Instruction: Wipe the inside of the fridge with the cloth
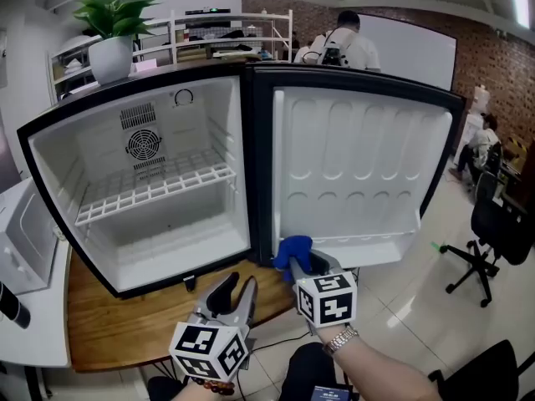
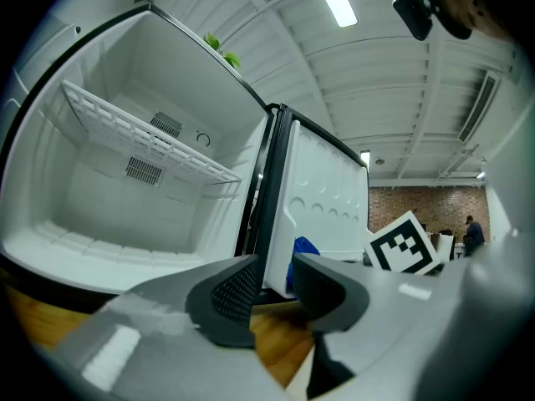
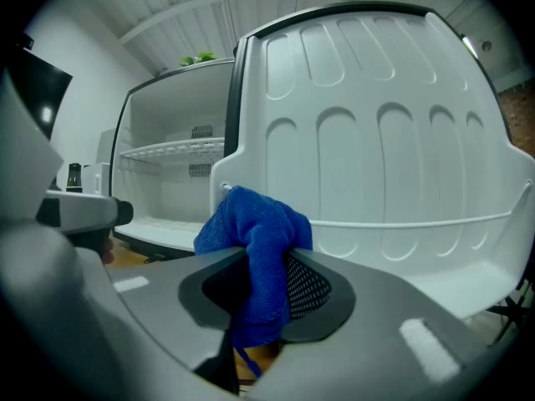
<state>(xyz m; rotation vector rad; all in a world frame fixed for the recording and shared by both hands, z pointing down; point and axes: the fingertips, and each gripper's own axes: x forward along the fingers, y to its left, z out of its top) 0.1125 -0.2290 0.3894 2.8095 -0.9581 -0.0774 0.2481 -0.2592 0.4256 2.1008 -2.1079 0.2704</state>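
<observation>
The crumpled blue terry cloth (image 3: 255, 241) is clamped between the jaws of your right gripper (image 1: 303, 264) and bunches up above the fingertips. You hold it just in front of the lower edge of the open, white-lined fridge door (image 1: 359, 165). It may be touching the door, but neither view confirms this. Your left gripper (image 1: 236, 291) hovers over the brown wooden table (image 1: 109, 324), jaws partly apart and gripping nothing, pointing towards the small black fridge (image 1: 192, 132). A white wire shelf (image 1: 150, 186) spans the fridge interior.
</observation>
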